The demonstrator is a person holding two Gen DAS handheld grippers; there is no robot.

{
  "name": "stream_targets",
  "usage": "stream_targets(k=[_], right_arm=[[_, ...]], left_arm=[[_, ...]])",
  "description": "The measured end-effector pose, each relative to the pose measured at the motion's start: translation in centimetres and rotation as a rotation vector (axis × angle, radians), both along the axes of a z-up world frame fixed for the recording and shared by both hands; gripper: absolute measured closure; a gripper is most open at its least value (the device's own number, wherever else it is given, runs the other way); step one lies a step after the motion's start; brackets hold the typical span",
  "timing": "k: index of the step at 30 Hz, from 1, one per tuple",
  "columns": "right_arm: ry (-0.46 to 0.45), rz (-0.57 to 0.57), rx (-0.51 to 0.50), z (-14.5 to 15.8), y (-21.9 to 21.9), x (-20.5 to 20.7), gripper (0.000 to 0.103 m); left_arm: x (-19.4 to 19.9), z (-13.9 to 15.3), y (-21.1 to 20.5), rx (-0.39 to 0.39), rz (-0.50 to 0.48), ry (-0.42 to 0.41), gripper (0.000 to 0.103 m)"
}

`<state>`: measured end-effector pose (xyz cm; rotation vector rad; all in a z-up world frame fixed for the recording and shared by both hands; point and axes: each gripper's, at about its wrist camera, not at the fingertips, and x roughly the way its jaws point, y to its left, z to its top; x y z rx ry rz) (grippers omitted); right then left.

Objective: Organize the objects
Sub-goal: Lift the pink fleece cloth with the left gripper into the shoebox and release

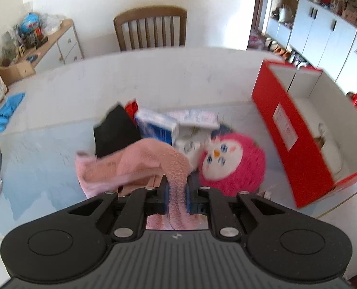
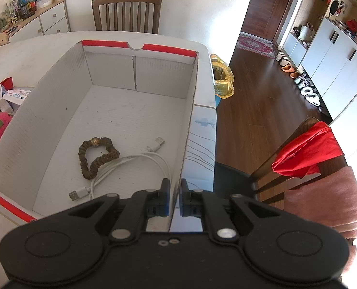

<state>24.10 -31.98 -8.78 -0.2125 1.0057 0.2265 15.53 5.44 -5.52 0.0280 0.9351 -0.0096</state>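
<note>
My left gripper is shut on a pink fleece cloth, which hangs lifted above the table. Behind the cloth lie a black item, a blue and white carton and a pink plush toy. The red cardboard box stands to the right. In the right wrist view my right gripper is shut on the box's right wall. Inside the box lie a brown scrunchie and a white USB cable.
A wooden chair stands behind the table. A blue cloth lies at the table's left edge. Right of the table a second chair carries a red garment and a pink towel. A yellow bag sits on the floor.
</note>
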Motion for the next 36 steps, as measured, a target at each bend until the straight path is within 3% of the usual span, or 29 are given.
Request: stream_targets(k=[13, 25, 30, 36], right_arm=[[-0.001, 0.000, -0.003, 0.0, -0.1, 0.0, 0.099], [0.001, -0.003, -0.003, 0.0, 0.1, 0.0, 0.099], [0.002, -0.005, -0.003, 0.1, 0.2, 0.1, 0.099], [0.003, -0.006, -0.003, 0.1, 0.2, 0.1, 0.099]], left_arm=[[1.4, 8.5, -0.8, -0.093, -0.090, -0.114, 0.092], [5.0, 13.8, -8.7, -0.145, -0.337, -0.213, 0.092], [6.7, 14.5, -13.8, -0.124, -0.457, -0.234, 0.092], [9.5, 12.6, -19.6, -0.098, -0.546, -0.197, 0.092]])
